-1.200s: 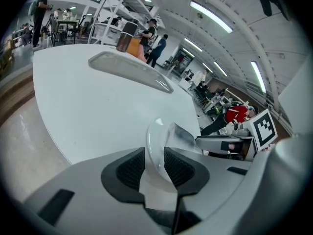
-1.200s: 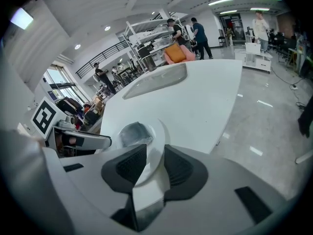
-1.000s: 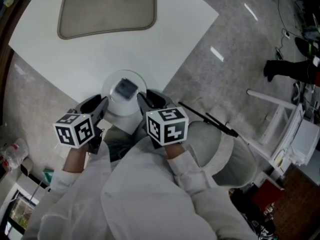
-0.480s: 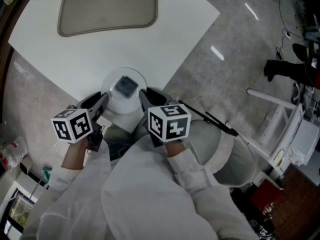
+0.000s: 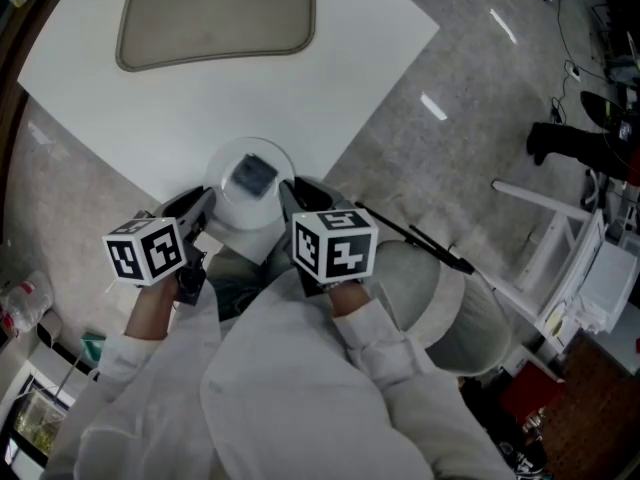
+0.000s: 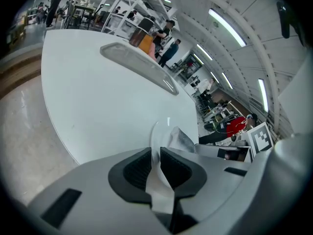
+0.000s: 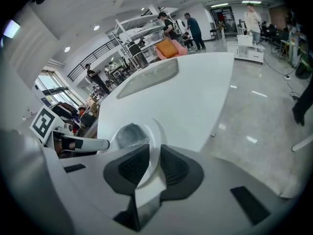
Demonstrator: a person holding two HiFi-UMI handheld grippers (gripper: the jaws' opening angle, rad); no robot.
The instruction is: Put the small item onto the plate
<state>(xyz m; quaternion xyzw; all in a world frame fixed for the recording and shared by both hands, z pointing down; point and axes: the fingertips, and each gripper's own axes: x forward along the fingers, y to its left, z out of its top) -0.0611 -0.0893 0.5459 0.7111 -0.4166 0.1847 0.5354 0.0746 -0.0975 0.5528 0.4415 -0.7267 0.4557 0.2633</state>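
Observation:
A white plate point(image 5: 232, 216) sits at the near corner of the white table point(image 5: 330, 58), partly over its edge. On it lies a small grey packet-like item point(image 5: 250, 175). My left gripper point(image 5: 207, 200) has just been closing and now pinches the plate's left rim point(image 6: 157, 136) between its pads; the item point(image 6: 180, 140) lies just beyond. My right gripper point(image 5: 285, 193) has likewise just been closing and is shut on the right rim point(image 7: 154, 131), with the item point(image 7: 129, 135) to its left. Neither gripper touches the item.
A shallow grey-beige tray point(image 5: 215, 13) lies at the table's far side. Grey floor surrounds the table. A white frame point(image 5: 560, 238) and dark clutter stand at the right. The person's white sleeves fill the bottom of the head view.
Both grippers' jaws have narrowed onto the plate's rim. The left gripper has rolled a little. The plate and the item have stayed in place.

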